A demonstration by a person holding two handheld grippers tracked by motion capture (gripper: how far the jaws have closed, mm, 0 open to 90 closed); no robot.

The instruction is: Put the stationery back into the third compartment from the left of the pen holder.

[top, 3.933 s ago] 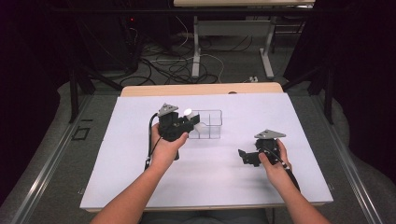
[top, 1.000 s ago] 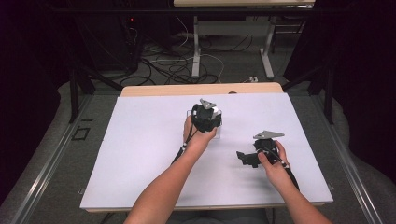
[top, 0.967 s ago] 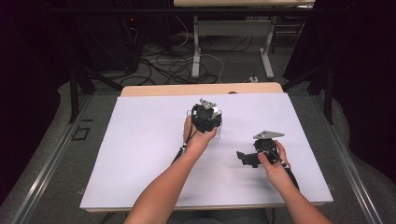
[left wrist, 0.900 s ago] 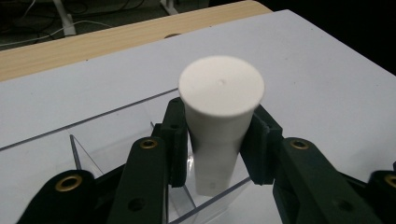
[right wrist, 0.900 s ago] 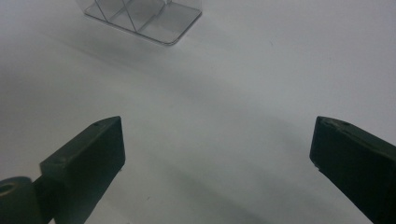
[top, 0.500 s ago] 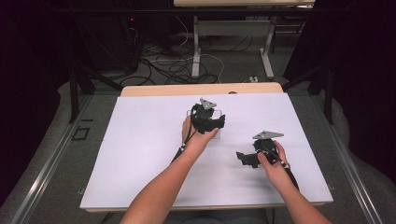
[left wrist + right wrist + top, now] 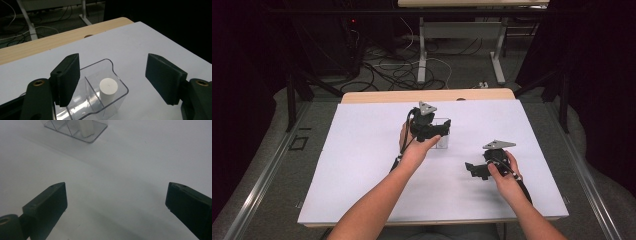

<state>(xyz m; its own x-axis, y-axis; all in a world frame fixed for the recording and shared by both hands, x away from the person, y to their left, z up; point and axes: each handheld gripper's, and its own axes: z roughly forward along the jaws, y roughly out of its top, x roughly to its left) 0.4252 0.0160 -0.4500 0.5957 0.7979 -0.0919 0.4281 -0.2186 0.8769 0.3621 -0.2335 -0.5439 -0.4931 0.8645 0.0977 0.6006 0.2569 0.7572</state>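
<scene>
A white-topped table (image 7: 362, 150) spreads across the middle of the high view, with a wooden strip along its far edge. Near the centre of that view the left gripper (image 7: 428, 126) hangs over a clear plastic organiser (image 7: 441, 134), and most of the box is hidden beneath it. The left gripper view looks down into the organiser (image 7: 100, 100) at the lower middle: thin walls split it into compartments, and a white cylinder (image 7: 108, 88) stands upright in the rounded end compartment. The fingers (image 7: 65, 78) are spread wide, grasping nothing. At the lower right of the high view the right gripper (image 7: 477, 170) rests low over bare table, released too. Its own view catches the organiser (image 7: 85, 133) at the top edge.
</scene>
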